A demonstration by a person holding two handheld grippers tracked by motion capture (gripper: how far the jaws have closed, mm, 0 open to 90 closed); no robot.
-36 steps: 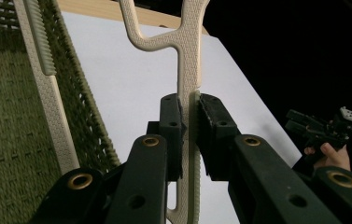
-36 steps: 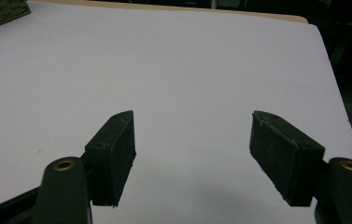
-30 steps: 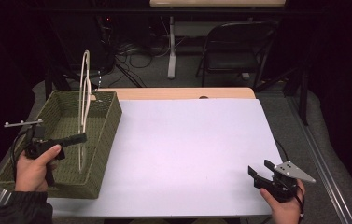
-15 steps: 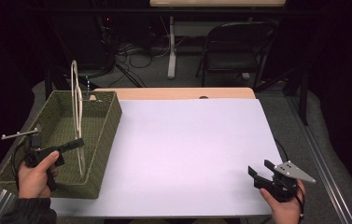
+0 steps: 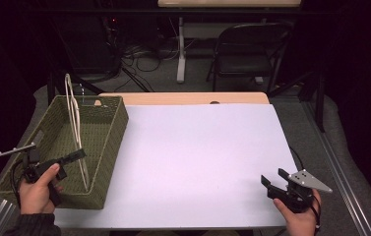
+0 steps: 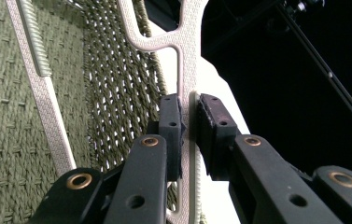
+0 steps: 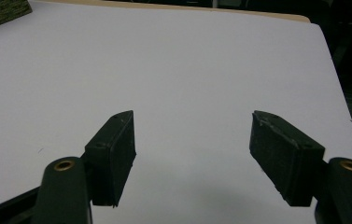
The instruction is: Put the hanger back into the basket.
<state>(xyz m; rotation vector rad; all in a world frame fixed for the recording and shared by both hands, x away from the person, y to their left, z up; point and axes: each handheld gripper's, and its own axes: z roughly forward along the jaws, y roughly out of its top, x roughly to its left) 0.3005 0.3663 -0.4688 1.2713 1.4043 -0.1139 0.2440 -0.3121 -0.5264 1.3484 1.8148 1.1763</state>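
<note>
Work in hand: we read it as setting a cream plastic clothes hanger [image 5: 76,129] down into the green woven basket [image 5: 105,142].
Left gripper [image 5: 77,155]: we hold it over the basket's near end, jaws narrow and clamped on the hanger's flat bar [image 6: 193,140], one pad on each side of it.
Hanger: it stands on edge and nearly upright inside the basket, its top above the rim. In the left gripper view its ribbed arm [image 6: 40,93] lies against the weave, but whether the lower end touches the basket floor we cannot tell.
Basket: it sits at the table's left edge, its long side running from near edge to far edge, with nothing else that we can make out inside.
Right gripper [image 5: 277,183]: we rest it at the table's near right corner, jaws wide with nothing between them, only the white table top [image 7: 173,70] ahead.
Progress, as we judge it: the hanger is already within the basket walls; lowering, laying flat and letting go are left.
Room: the basket's right wall stands close beside the hanger, so tipping it leftward looks freer. The middle of the table [image 5: 198,147] is bare, and the left hand [image 5: 38,194] is near the left edge.
</note>
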